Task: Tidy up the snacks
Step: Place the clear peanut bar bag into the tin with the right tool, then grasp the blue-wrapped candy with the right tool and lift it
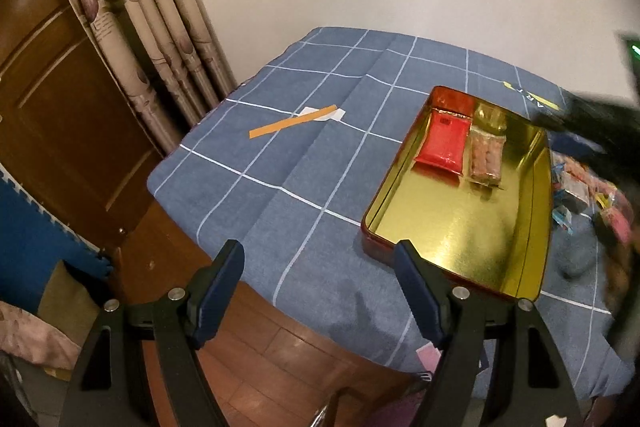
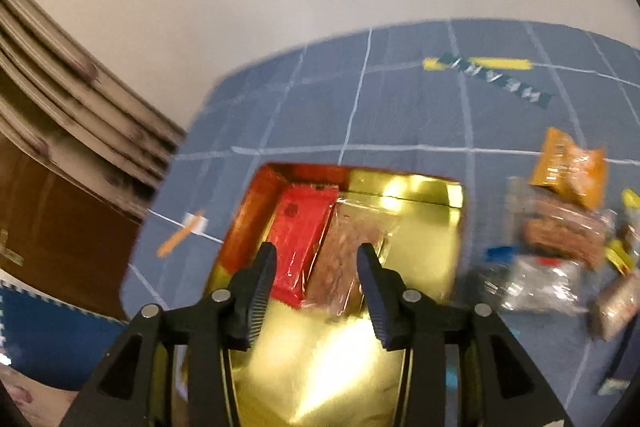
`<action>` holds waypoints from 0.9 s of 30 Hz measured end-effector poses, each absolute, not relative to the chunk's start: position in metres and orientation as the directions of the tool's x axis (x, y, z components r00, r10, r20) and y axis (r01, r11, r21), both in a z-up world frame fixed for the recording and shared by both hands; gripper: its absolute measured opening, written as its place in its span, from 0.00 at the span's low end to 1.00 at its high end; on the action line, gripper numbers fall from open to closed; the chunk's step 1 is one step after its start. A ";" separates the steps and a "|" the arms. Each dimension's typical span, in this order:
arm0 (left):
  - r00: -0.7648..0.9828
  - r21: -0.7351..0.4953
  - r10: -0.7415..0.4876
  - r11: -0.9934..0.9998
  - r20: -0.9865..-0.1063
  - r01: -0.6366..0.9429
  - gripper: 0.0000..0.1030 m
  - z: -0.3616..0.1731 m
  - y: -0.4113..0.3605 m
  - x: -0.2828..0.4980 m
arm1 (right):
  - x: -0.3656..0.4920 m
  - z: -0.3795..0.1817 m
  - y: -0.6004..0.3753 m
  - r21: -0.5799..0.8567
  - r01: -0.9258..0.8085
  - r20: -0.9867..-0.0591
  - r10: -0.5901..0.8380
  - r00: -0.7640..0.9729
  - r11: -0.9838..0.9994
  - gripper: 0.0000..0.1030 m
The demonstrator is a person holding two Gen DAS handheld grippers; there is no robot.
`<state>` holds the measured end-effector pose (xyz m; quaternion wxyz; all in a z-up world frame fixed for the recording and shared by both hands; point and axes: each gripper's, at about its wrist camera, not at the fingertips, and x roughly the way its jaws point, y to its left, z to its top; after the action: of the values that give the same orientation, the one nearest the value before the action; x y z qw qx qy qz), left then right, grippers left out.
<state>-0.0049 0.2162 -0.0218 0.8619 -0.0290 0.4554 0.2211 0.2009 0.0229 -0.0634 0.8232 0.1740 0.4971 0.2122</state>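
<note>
Our right gripper (image 2: 316,287) hangs spread and empty over the gold tin (image 2: 452,227), where the red packet (image 2: 300,239) and clear packet (image 2: 340,259) lie, so the loose snacks (image 2: 560,239) sit rightward, nearer it than our left gripper (image 1: 320,291), likewise spread.

The gold tin (image 1: 472,227) sits on the blue checked cloth (image 1: 304,155), holding a red packet (image 1: 442,143) and a clear biscuit packet (image 1: 485,157) side by side at its far end. Left of the tin lies an orange strip (image 1: 292,121); the left gripper (image 1: 320,267) hangs wide open and empty near the tin's closest corner.
</note>
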 end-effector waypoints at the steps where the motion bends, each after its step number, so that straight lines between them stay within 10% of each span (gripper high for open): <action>1: 0.487 0.150 0.354 0.900 -0.798 -0.409 0.72 -0.022 0.217 -0.005 | 0.190 -0.059 0.005 0.502 -0.179 -0.733 0.526 0.430 0.846 0.41; 27: 0.481 0.246 0.383 0.914 -0.789 -0.323 0.82 -0.032 0.191 0.000 | 0.159 -0.128 -0.033 0.319 -0.121 -0.848 0.340 0.406 0.940 0.42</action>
<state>0.0001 0.1908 -0.0323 0.8599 0.0320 0.4663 0.2052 0.1585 -0.0325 -0.1276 0.8319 0.1041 0.5272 0.1386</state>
